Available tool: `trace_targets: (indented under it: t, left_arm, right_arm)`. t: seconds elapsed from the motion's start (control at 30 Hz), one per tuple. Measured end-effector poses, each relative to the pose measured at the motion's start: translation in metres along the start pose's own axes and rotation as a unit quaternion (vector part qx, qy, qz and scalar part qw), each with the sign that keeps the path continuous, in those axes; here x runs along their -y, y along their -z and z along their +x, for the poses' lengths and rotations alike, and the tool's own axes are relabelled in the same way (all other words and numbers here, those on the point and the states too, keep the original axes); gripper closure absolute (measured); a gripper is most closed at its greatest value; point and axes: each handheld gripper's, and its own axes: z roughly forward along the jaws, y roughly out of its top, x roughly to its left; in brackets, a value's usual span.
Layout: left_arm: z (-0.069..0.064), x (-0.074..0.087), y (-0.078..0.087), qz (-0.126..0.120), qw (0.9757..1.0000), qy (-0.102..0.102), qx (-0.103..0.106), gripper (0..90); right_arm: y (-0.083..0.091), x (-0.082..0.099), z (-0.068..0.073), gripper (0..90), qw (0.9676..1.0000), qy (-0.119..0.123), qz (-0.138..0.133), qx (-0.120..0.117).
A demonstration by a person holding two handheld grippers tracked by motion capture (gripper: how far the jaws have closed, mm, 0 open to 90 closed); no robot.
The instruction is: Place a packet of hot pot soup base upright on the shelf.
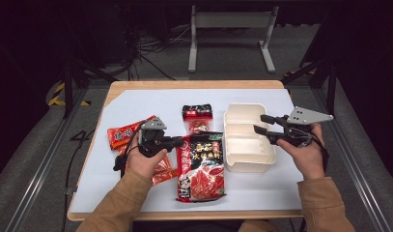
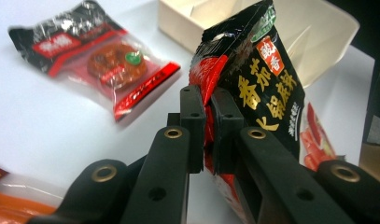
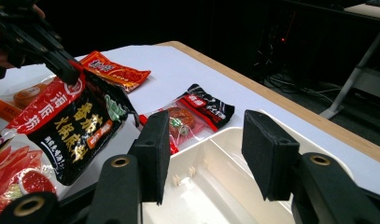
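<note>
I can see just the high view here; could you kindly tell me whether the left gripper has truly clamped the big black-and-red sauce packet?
Observer: Yes, the left gripper pinches the big black-and-red sauce packet at its edge, pads pressed on the film.
Operator: Thank you. Is the right gripper holding anything?
Observer: No, the right gripper stands open, its jaws on either side of a wall of the cream plastic compartment tray.
Operator: Is the packet off the table?
Observer: One end is raised; its lower end is hidden behind the jaws.

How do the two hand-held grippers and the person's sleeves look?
Both grippers, left gripper and right gripper, are black with two flat jaws. Brass-coloured rivets mark the linkages. A grey three-cornered plate tops the right one. The sleeves are tan.
</note>
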Motion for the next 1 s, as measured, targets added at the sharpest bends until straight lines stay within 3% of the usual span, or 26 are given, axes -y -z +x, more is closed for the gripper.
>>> trace_targets:
  t: [0.23,0.33,0.37,0.6,1.0]
  left_arm:
    - [-0.017,-0.009,0.015,-0.036,0.9987,-0.035,-0.005,86.3]
    - [-0.023,-0.012,0.019,-0.045,0.9978,-0.048,-0.011,86.4]
    - [-0.027,-0.014,0.023,-0.046,0.9967,-0.063,-0.022,86.4]
    - [-0.039,-0.019,0.032,-0.063,0.9934,-0.088,-0.037,86.4]
    - [-0.042,-0.02,0.044,-0.089,0.9902,-0.089,-0.06,86.4]
  right_arm:
    - [0.001,-0.006,0.007,49.2,0.9996,-0.024,0.007,-0.013]
    - [0.002,-0.009,0.01,51.3,0.9996,-0.022,0.006,-0.016]
    - [0.004,-0.012,0.013,54.2,0.9995,-0.021,0.002,-0.024]
    - [0.004,-0.018,0.022,55.2,0.9991,-0.015,0.007,-0.039]
    - [-0.007,-0.025,0.038,48.8,0.997,-0.024,0.016,-0.073]
